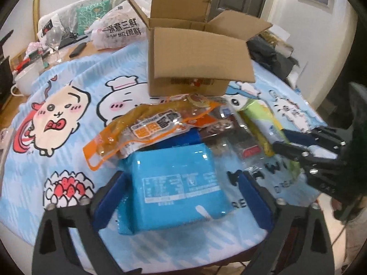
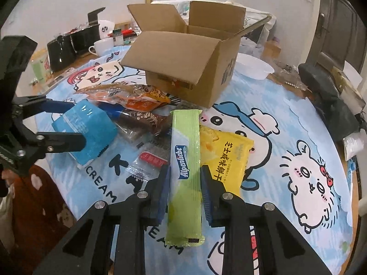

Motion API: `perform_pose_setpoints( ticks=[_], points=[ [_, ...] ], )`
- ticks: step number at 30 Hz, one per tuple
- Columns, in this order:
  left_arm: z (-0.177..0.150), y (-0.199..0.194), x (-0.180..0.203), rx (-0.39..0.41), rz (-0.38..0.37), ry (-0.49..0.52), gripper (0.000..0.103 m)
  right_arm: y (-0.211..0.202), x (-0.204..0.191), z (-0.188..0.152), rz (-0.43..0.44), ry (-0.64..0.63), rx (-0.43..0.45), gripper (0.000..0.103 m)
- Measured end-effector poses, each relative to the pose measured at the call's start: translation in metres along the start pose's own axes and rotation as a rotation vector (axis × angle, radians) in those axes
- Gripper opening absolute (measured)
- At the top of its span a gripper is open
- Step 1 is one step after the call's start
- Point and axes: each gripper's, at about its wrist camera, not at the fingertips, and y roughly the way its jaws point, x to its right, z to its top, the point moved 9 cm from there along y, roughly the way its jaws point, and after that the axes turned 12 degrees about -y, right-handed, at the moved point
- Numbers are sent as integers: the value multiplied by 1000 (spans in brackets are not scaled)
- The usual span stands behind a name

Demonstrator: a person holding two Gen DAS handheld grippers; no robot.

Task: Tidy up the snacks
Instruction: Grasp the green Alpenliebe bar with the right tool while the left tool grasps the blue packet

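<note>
my right claw [image 2: 185,181] is pinched in on the long green candy pack [image 2: 187,160], one pad on each long side near its middle, which i judge keeps it from drooping at either end once lifted; the pack lies lengthwise near the front edge of the cartoon tablecloth [image 2: 298,137], its right side overlapping the yellow cracker bag [image 2: 227,158]. my left claw [image 1: 181,183] stands wide around the blue wrapped block [image 1: 179,183], a finger on each side, and i cannot tell whether the pads press on it yet. the block sits at the near end of the snack heap, with the orange pouch [image 1: 146,128] leaning onto its far edge. the cardboard box [image 1: 195,59] waits open behind the heap toward the middle of the cloth, flaps up, likely where all this goes.
</note>
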Motion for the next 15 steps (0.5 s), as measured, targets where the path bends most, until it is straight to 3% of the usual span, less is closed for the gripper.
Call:
perform_pose_setpoints(
  ticks=[2, 7, 15],
  points=[
    [0, 4, -5, 7, 34, 6, 76, -1, 1, 0, 1, 1, 3, 21],
    [-2, 4, -8, -6, -34, -28, 68, -3, 0, 1, 6, -3, 9, 21],
    [0, -20, -12, 17, -92, -61, 63, -13, 1, 8, 6, -1, 35, 21]
  ],
)
